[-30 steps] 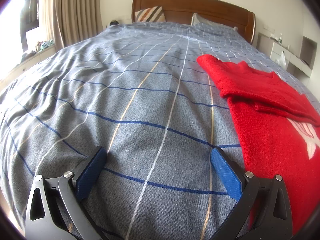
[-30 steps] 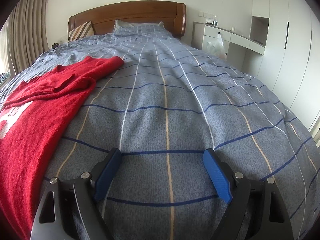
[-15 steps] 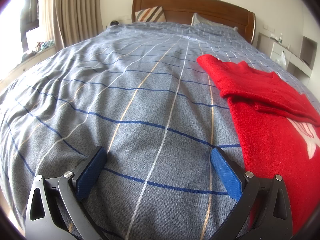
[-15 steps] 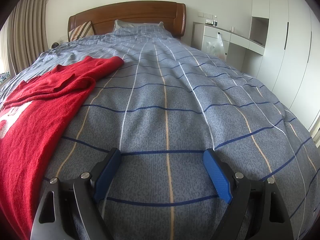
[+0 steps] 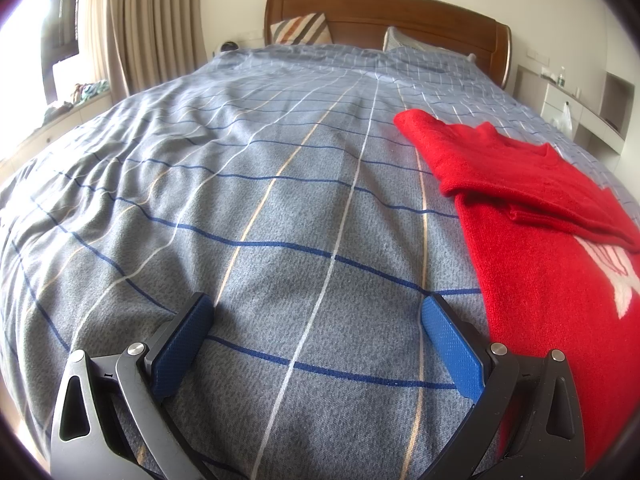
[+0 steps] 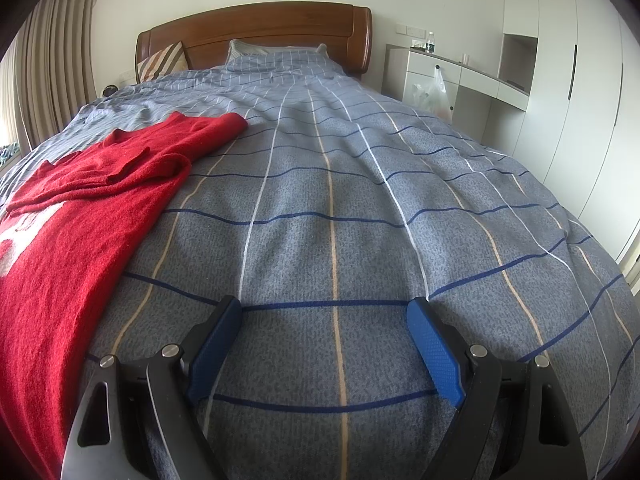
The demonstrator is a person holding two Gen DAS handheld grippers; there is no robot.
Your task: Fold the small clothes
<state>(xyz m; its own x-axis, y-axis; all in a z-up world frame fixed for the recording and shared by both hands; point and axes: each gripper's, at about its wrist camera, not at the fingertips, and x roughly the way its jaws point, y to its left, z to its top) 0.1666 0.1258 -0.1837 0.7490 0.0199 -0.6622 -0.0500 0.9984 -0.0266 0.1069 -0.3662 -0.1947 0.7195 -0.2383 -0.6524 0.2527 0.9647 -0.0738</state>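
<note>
Blue-grey checked bedspread (image 5: 240,208) carries a red sweater (image 5: 540,264) lying between the left gripper (image 5: 316,312) and right gripper (image 6: 324,312), both spread wide, holding nothing.

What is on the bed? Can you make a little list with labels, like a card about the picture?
place: a bedroom
bed cover: blue-grey with crossing lines
clothing: one red sweater with a white design, lying flat on the cover
sweater fold: a sleeve is folded across the chest
left gripper: open, over bare cover, sweater to its right
right gripper: open, over bare cover, sweater to its left
holding anything: no, both are empty
behind: wooden headboard, striped pillow
</note>
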